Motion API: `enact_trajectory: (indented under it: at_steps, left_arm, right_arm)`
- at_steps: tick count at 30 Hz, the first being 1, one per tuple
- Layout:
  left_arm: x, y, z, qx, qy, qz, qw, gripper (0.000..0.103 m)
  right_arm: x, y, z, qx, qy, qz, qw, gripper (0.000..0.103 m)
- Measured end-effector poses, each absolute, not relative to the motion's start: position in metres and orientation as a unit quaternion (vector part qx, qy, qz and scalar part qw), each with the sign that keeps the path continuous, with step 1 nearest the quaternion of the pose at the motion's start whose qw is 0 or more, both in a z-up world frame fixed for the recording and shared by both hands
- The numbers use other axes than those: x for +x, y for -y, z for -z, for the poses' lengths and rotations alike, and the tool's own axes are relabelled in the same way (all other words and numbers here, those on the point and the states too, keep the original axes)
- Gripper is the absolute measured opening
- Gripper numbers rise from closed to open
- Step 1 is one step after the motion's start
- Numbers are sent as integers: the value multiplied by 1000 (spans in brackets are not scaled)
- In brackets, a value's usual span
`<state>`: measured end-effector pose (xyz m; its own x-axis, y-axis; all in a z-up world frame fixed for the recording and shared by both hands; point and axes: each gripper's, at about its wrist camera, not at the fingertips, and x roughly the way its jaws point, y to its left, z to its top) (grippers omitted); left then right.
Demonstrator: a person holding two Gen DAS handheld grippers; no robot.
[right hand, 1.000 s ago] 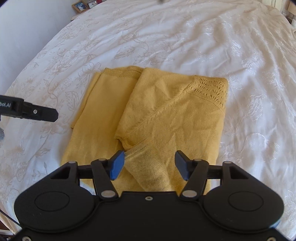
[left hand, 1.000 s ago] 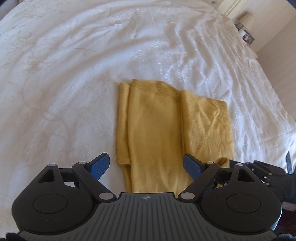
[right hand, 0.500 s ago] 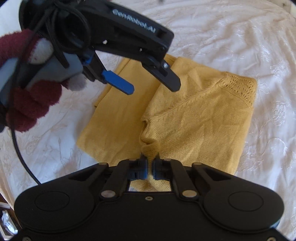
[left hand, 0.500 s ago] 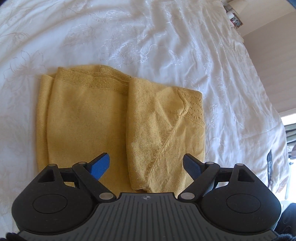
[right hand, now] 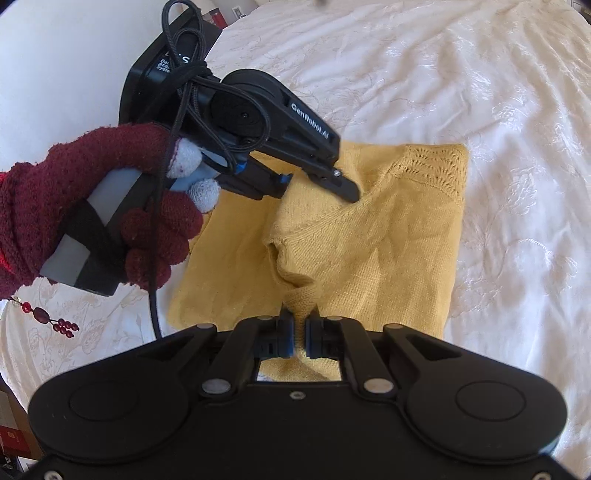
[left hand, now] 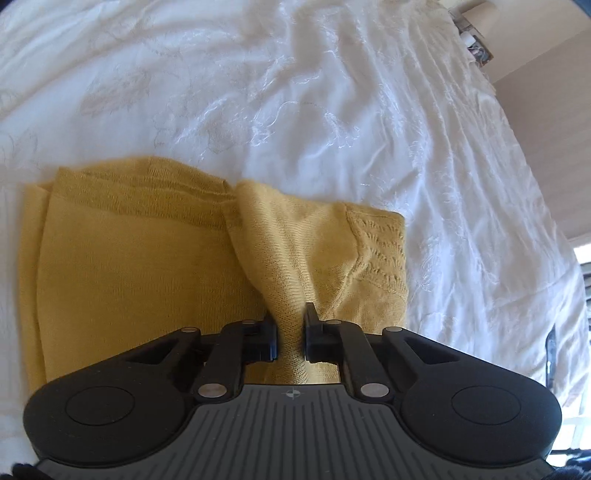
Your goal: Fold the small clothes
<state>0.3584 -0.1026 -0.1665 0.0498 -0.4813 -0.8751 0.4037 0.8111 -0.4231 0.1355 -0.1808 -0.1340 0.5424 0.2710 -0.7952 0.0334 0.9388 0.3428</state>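
A yellow knitted sweater lies partly folded on the white bedspread. My left gripper is closing, and its pads pinch a ridge of the folded-over right layer. In the right wrist view the same sweater spreads ahead, and my right gripper is shut on the ribbed sleeve cuff at its near edge. My left gripper also shows there, held by a hand in a dark red glove, its fingers down on the fabric.
The embroidered bedspread reaches far beyond the sweater on every side. A bedside lamp stands at the far right corner by a beige wall. A black cable hangs from the left gripper's handle.
My left gripper moved over the sweater onto its folded right layer and closed on the fabric. My right gripper closed on the sleeve cuff and pulled it up slightly.
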Motion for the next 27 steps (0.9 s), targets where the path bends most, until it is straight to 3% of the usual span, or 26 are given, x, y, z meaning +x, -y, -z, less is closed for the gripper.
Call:
enact_trajectory:
  at_steps: [4,11,24,27]
  left_arm:
    - [349,98,141,27,-576,343,741,11]
    - [364,50,111,42,-553,361,750,11]
    - [395,-5,148,73,-568,309,759,10]
    - [392,-8,150,57,-575,309,755,11]
  right_arm:
    - [133,173,125,163,-467,-68,866,12]
    - [145,137,115,159,-456,-101,870,12]
    - [188,80,167,98,-511,-132,844,14]
    - [184,80,168,93,-514,-148,840,20]
